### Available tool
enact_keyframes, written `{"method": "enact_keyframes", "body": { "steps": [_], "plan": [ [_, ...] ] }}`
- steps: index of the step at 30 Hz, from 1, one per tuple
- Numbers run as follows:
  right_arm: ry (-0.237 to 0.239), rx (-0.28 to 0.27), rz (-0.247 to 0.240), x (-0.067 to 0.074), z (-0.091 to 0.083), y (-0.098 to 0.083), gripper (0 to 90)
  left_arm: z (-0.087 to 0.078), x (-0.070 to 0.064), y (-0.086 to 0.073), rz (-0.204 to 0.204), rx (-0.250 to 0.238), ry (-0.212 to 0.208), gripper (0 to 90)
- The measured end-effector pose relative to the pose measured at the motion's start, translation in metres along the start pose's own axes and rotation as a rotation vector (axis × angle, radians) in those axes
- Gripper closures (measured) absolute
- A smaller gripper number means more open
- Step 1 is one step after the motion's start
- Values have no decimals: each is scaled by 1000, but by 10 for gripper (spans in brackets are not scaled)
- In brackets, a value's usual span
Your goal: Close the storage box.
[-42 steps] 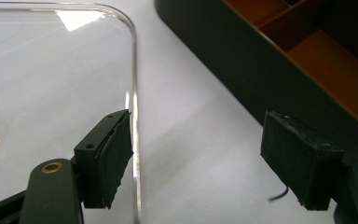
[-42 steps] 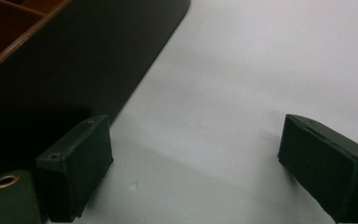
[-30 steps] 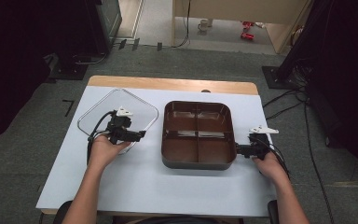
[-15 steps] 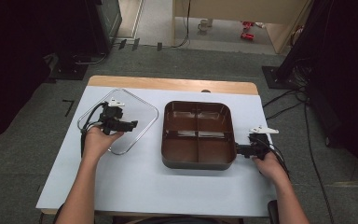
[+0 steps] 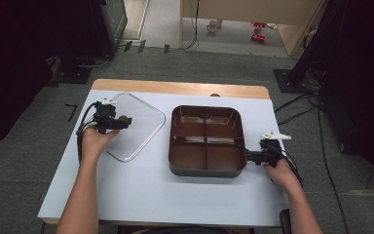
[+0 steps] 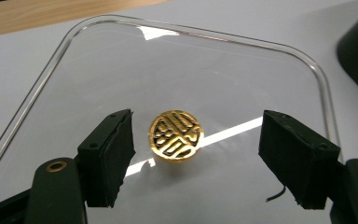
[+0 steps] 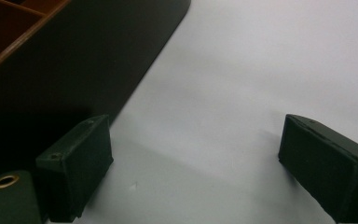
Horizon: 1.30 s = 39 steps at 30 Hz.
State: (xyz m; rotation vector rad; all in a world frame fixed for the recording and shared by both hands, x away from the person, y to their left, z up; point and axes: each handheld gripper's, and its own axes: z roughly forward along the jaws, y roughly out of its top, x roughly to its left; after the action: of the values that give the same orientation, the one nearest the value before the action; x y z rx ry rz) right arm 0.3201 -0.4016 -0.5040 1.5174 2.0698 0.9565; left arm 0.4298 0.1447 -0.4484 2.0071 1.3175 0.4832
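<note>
Two hand-held black two-jaw grippers, bare forearms.
Left gripper [image 6: 193, 156] and right gripper [image 7: 196, 170]: blocky black pads, brass-ringed screw holes, black cables, grey top plates.

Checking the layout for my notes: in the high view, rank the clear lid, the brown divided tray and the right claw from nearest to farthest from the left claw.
1. Clear lid: directly under the left claw, at the table's left.
2. Brown divided tray: mid-table, to the lid's right.
3. Right claw: beyond the tray, at its near right corner.
</note>
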Motion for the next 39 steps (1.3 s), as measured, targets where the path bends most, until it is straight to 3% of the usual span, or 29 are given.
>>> {"method": "enact_keyframes", "body": {
  "steps": [2,4,9,14,16,19,21,24,28,29,39],
  "plan": [
    [0,0,0,0,0,0,91,5,1,0,-33,-18,-22,322],
    [0,0,0,0,0,0,92,7,0,0,-29,-15,-17,328],
    [0,0,0,0,0,0,92,20,-1,-5,-36,47,-11,329],
    [-4,0,0,1,0,0,96,27,-3,-9,-31,59,12,385],
    [-5,0,-1,1,0,0,96,27,-3,-11,-20,54,26,443],
    [-4,0,0,1,0,0,96,25,1,-13,-34,41,41,464],
    [-5,0,0,1,0,0,96,25,2,-14,-33,39,54,536],
    [-5,0,-1,1,0,0,96,25,2,-14,-15,37,45,580],
    [-6,1,-1,1,0,0,97,25,0,-12,5,51,59,587],
    [-6,1,0,1,0,0,97,24,1,-11,-13,49,50,589],
    [-6,1,-1,1,0,0,97,15,-1,-2,-36,48,20,592]
  ]
}}
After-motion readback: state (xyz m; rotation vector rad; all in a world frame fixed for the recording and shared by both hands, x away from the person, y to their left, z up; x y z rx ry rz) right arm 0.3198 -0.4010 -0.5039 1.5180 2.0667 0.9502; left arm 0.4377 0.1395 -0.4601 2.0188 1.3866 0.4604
